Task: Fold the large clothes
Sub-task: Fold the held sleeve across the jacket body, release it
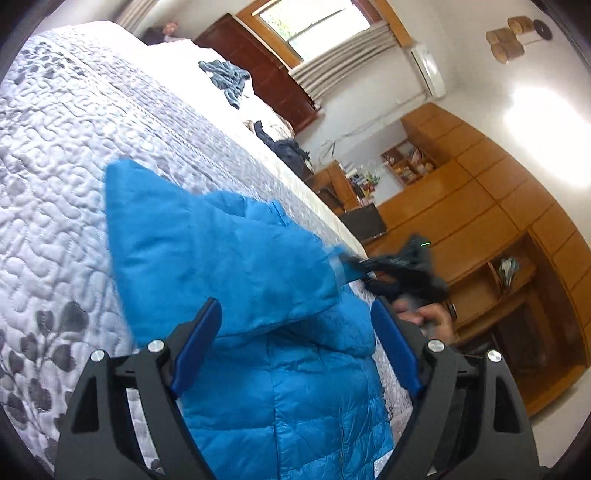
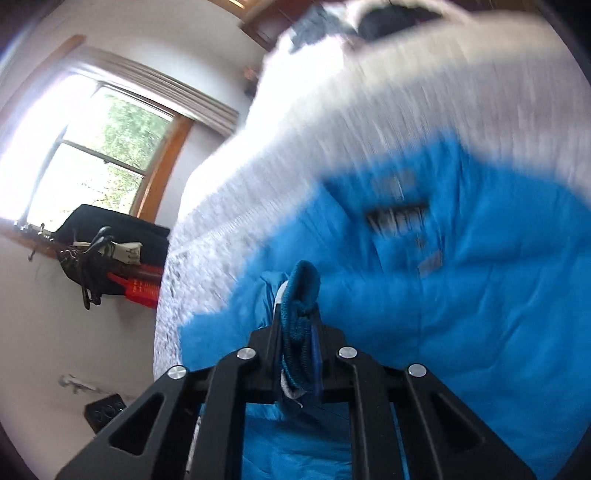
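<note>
**Blue puffer jacket on a quilted bed**

A bed (image 1: 74, 155) with a white, stitch-textured quilt printed with grey leaves fills the room's middle; wooden cabinets (image 1: 480, 206) line the far wall and a curtained window (image 1: 321, 33) sits above a dark headboard. The blue jacket (image 1: 229, 258), padded and quilted in channels, lies near the bed's side edge, with bare quilt open beyond it. A blue knitted cloth (image 1: 225, 75) and dark garments (image 1: 288, 151) lie farther up the bed, well apart. The left gripper (image 1: 295, 343) hangs over the jacket, fingers spread apart, empty. The right gripper (image 2: 299, 332) is clamped on the jacket's ribbed knit cuff (image 2: 303, 288); the view is motion-blurred
</note>
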`<state>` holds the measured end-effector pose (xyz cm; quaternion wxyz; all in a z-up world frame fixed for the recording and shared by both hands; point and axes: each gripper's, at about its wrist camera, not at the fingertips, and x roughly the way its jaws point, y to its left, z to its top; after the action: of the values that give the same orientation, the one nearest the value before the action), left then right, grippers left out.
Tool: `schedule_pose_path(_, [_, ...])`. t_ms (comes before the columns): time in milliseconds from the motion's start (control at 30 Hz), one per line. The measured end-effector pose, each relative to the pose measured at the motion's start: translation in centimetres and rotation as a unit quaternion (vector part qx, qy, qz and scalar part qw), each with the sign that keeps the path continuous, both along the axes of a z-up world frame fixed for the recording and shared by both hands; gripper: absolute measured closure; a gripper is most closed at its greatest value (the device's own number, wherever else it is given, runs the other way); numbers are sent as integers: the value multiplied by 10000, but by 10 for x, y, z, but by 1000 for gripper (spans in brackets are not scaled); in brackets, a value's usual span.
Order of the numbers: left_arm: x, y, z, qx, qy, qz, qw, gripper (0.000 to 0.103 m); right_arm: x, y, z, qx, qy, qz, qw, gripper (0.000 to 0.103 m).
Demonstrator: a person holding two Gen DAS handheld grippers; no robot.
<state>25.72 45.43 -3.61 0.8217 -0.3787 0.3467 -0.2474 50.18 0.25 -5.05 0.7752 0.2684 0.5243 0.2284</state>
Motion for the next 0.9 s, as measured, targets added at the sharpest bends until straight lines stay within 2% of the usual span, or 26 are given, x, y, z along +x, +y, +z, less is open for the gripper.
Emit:
schedule_pose_path(100, [2, 3, 6, -62, -73, 33, 9999, 22, -3, -7, 70, -462, -710, -241, 9961, 91])
schedule_pose_path(200, [11, 1, 10, -109, -116, 43, 9999, 22, -17, -24, 127, -1116, -1410, -644, 9816, 91])
schedule_pose_path(267, [22, -3, 12, -105, -117, -2, 9999, 22, -29, -41, 146, -1423, -1720, -901, 9706, 91])
schedule_pose_path(333, [33, -8, 10, -76, -75, -55, 9999, 22, -39, -60, 150, -1575, -1842, -1163, 9632, 91])
schedule_pose_path(433, [53, -18, 2, -51, 40, -152, 9999, 22, -50, -92, 132, -1638, -1784, -1474, 9590, 91])
schedule_pose_path(633, [85, -45, -8, 121, 224, -414, 9988, 24, -62, -150, 50, -1310, -1234, -1886, 9654, 91])
schedule_pose_path(733, [103, -57, -16, 367, 360, -493, 9975, 26, -68, -173, 13, -1108, -975, -2004, 9685, 91])
schedule_pose_path(900, [124, -59, -31, 689, 611, -444, 9948, 27, -80, -195, -27, -1008, -707, -2122, 9694, 91])
